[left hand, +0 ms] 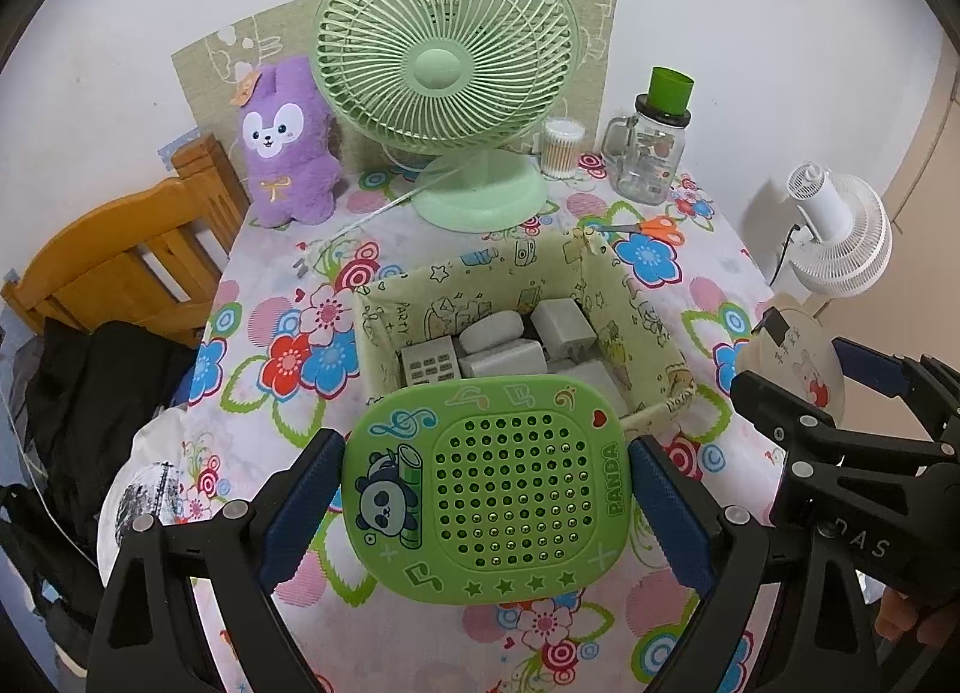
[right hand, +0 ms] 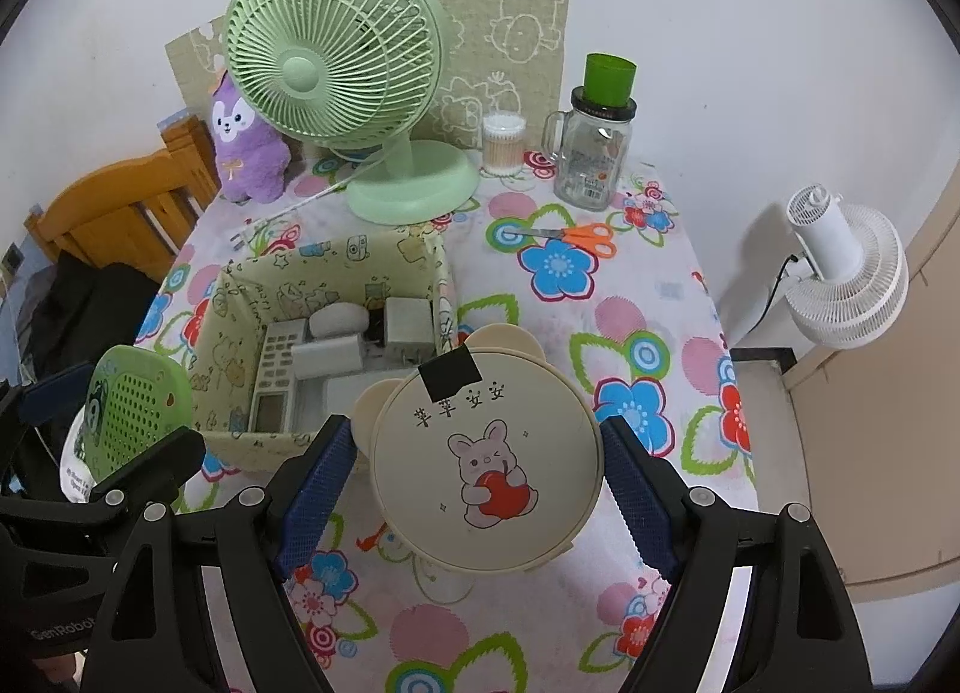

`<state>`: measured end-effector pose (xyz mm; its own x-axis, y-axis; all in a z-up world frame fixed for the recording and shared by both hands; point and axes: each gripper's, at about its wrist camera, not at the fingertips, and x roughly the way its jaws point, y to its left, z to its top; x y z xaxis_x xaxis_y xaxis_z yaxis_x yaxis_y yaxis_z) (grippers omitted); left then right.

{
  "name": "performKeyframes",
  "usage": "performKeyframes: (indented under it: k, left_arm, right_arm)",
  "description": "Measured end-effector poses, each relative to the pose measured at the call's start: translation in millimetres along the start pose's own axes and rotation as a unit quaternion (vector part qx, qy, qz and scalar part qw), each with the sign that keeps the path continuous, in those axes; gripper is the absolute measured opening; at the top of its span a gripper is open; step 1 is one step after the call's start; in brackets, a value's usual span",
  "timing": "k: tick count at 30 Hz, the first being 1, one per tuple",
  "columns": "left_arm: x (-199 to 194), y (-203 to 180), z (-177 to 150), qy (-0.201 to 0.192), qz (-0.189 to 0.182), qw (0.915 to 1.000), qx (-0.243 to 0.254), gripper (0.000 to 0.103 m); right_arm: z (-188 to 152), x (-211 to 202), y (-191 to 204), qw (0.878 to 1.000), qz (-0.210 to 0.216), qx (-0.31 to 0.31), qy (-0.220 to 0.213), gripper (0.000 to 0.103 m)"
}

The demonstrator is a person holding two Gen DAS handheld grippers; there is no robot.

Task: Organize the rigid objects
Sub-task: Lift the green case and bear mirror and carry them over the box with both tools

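Green panda case (left hand: 489,489) clamped in left jaws; cream bunny case (right hand: 486,459) clamped in right jaws.

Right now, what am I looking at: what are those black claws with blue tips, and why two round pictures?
Those are two hand-held grippers, each with a camera looking along its fingers, hence two pictures. The left gripper clamps a green panda plate; the right gripper clamps a cream bunny case. Below is a flowered tablecloth with a fabric box of pale gadgets, a green fan, purple plush, glass jar and scissors.
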<state>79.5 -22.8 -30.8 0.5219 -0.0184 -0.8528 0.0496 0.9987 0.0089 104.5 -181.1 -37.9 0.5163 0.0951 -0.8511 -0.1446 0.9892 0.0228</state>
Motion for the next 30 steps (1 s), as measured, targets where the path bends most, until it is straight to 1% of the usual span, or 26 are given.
performKeyframes:
  k: [7,17,22,30]
  left_arm:
    - [13,2,7,0.006,-0.001,1.0,-0.001,0.095]
    - [36,13,17,0.02,-0.005,0.9997,-0.009,0.095]
    - [46,16,19,0.028,-0.005,0.9996,-0.006,0.095]
    - [61,17,22,0.039,-0.003,0.9992,-0.001,0.095]
  right_arm:
    - [10,15,-4,1.0,0.012,0.009,0.01,0.083]
    - [29,35,2,1.0,0.007,0.0,0.018,0.083]
    - [38,48,11,1.0,0.017,-0.003,0.024,0.083]
    - [50,73,37,0.998,0.039,-0.024,0.038,0.084]
